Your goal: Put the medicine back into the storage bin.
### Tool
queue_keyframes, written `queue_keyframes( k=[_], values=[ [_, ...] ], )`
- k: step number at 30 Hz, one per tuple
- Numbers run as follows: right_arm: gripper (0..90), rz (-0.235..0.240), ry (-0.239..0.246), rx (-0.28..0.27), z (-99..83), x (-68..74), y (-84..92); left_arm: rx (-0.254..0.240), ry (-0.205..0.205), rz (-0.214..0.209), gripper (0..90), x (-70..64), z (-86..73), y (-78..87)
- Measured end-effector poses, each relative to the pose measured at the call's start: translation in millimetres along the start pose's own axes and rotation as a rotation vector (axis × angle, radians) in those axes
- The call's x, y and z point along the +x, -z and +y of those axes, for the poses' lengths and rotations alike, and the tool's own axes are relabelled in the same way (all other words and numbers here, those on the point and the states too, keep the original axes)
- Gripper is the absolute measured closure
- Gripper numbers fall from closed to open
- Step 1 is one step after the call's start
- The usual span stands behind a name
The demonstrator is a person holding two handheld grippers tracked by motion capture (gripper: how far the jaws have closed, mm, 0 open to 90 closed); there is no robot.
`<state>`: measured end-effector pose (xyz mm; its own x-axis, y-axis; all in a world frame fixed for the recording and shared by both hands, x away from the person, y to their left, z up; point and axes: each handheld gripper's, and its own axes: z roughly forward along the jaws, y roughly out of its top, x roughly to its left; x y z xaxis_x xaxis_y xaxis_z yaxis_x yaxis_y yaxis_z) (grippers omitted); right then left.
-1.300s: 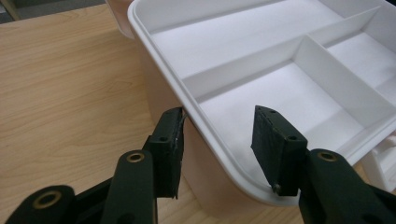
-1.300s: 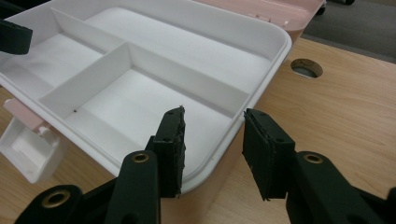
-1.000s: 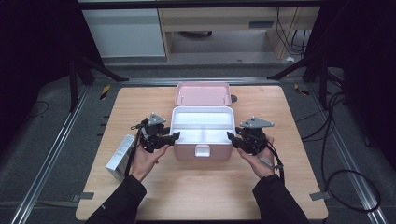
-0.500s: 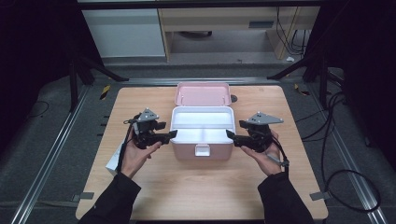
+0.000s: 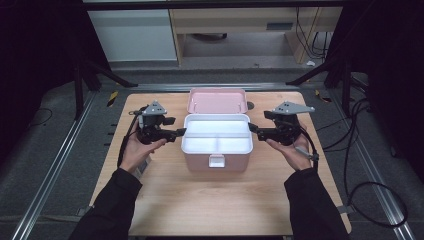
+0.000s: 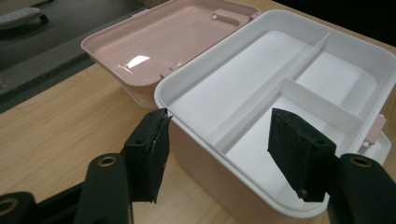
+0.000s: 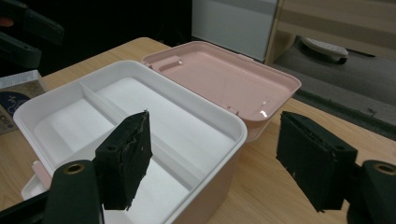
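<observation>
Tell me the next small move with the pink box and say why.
Probably draw both hands back from the box. The white tray sits seated in it, lid lying open behind. The left gripper and right gripper, whose jaws have just been opening, hold nothing.

On the table [image 5: 210, 200] stand 1 pink box [image 5: 216, 161] with 1 open lid [image 5: 216, 100], 1 white tray [image 5: 217, 137] of 3 compartments, 1 flat packet [image 7: 16, 100], and 2 grippers, left [image 5: 181, 132] and right [image 5: 251, 128].
</observation>
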<state>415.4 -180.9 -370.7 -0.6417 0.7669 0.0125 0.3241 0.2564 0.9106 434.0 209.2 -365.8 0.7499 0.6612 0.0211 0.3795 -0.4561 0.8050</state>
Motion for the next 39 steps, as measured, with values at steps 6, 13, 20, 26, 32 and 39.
queue_keyframes(
  k=[6,13,20,26,32,39],
  values=[
    [20.4,0.022,0.021,0.036,14.7,-5.9,-7.7,0.005,-0.008,-0.013,42.5,13.5,9.1,-2.9],
    [28.0,0.049,0.076,0.051,15.8,-7.3,-17.1,0.045,-0.034,-0.029,43.8,17.8,16.5,-11.0],
    [37.1,0.107,0.157,0.096,25.9,-13.5,-27.5,0.140,-0.174,-0.076,44.6,17.4,33.4,-22.3],
    [41.4,0.183,0.227,0.179,33.1,-15.6,-38.2,0.228,-0.279,-0.094,46.4,13.9,44.8,-27.7],
    [47.7,0.246,0.316,0.251,35.0,-12.8,-51.2,0.294,-0.337,-0.128,49.9,11.9,51.5,-33.9],
    [53.0,0.317,0.381,0.355,33.1,-6.3,-62.5,0.362,-0.371,-0.178,54.6,9.5,49.7,-47.7]
  ],
)
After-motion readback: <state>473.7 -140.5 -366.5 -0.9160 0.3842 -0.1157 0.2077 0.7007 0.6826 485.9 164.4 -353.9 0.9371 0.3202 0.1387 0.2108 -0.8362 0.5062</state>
